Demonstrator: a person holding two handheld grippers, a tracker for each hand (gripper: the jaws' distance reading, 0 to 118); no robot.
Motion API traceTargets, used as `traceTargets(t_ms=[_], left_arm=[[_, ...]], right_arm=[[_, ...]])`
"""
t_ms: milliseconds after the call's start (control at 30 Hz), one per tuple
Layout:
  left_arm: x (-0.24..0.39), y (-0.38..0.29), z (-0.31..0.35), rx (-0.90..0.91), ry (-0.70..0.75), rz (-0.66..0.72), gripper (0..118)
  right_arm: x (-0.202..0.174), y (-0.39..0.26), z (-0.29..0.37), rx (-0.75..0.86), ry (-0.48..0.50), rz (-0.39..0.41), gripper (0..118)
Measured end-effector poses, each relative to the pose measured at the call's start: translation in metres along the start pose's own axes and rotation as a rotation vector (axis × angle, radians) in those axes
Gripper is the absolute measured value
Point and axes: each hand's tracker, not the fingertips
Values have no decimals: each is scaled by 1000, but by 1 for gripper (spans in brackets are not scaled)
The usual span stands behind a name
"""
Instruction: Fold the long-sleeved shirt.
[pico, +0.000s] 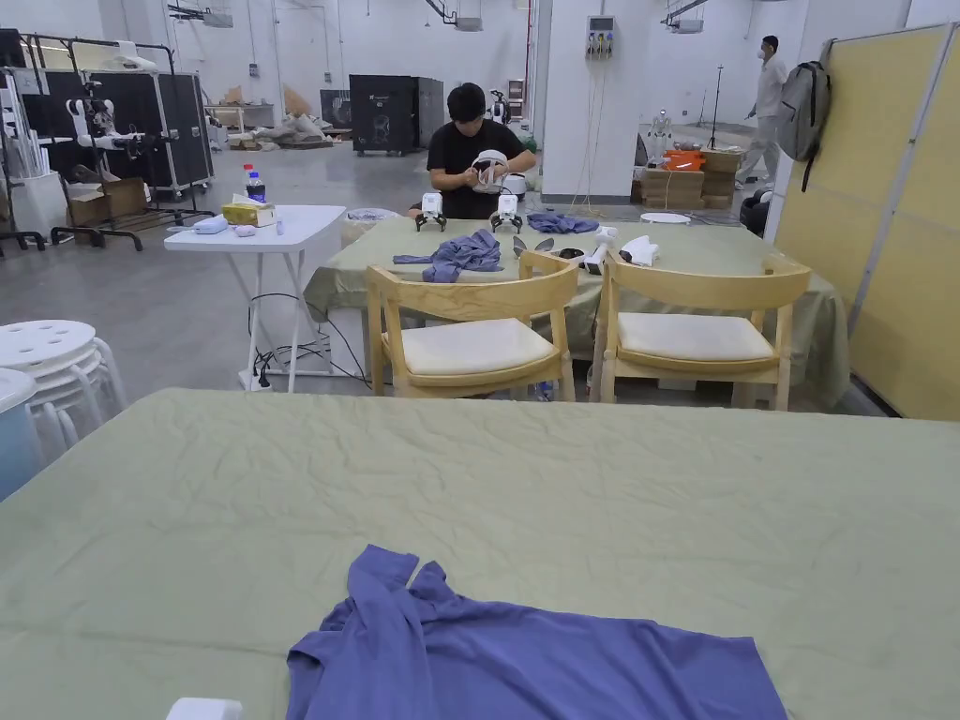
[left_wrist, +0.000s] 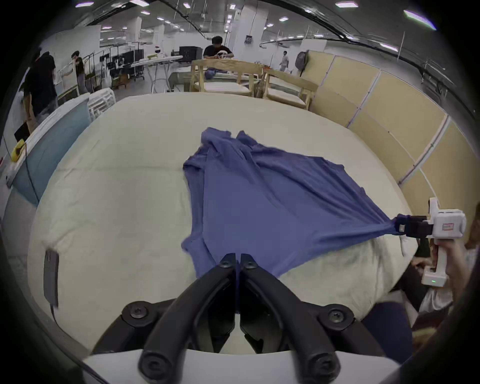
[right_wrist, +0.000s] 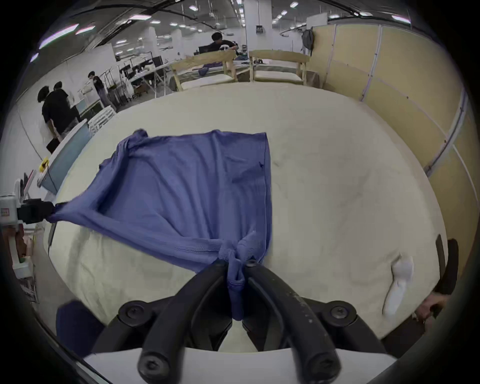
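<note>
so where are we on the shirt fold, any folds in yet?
Early. Done: the blue long-sleeved shirt lies spread on the green-covered table, sleeves bunched at its far left. In hand: the left tool and right tool are each clamped on a near corner of it, pulling the near edge taut. Left: no clean fold shows yet; sleeves and body need folding.

Two pale wooden chairs (pico: 472, 319) with cream cushions stand at twelve o'clock beyond the wrinkled green-covered table (pico: 562, 497); a white folding table (pico: 281, 230) at ten
</note>
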Motion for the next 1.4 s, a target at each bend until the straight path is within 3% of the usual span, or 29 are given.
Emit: traceTargets(t_ms=[167,367,533,667,700,767,800,833,867,967,1000,1033,1067,1100,1133,1200,1300,1333,1367,1400], left_arm=[[5,-58,34,-60,-9,-13,0],[4,-116,50,-123,-11,19,0],[4,-140,53,-159,-20,42,0],[3,-145,51,-169,-49,45,2],[3,-144,51,-161,-50,53,19],[6,-143,49,-116,23,42,102],[5,-141,57,-37,54,19,117],[2,-138,56,-15,25,22,109],[5,-136,58,-9,-12,53,107],[7,-132,55,-61,-11,94,111],[9,-130,53,-76,-9,105,105],[10,-129,53,-95,-22,108,84],[10,-128,54,-79,-24,103,35],[13,-126,51,-68,-19,102,2],[10,-122,50,-46,9,117,0],[-1,-103,40,-32,-38,155,0],[-16,-60,14,29,46,182,4],[-22,-41,0,49,55,205,18],[-28,-21,-15,66,69,224,48],[-35,4,-37,78,52,249,103]], right_arm=[[-1,-60,24,-48,-22,54,8],[4,-112,33,-113,-15,30,8],[2,-132,29,-157,-44,54,8],[9,-138,25,-176,4,-6,12],[9,-139,24,-178,-4,-7,34],[10,-141,23,-167,-56,-9,102],[10,-138,30,-76,-7,21,118],[12,-136,34,-69,-70,9,114],[13,-135,37,-46,-45,-11,107],[15,-127,44,-36,-66,-48,112],[16,-124,47,-31,-59,-63,94],[12,-120,52,2,-31,-77,59],[10,-117,54,34,-14,-76,1],[7,-117,55,28,-7,-81,3],[6,-114,61,49,-41,-75,3],[-1,-106,59,94,1,-60,3],[-13,-95,48,108,30,-76,3],[-17,-92,43,108,47,-86,3],[-20,-89,39,110,68,-98,3],[-23,-86,34,109,90,-113,3]])
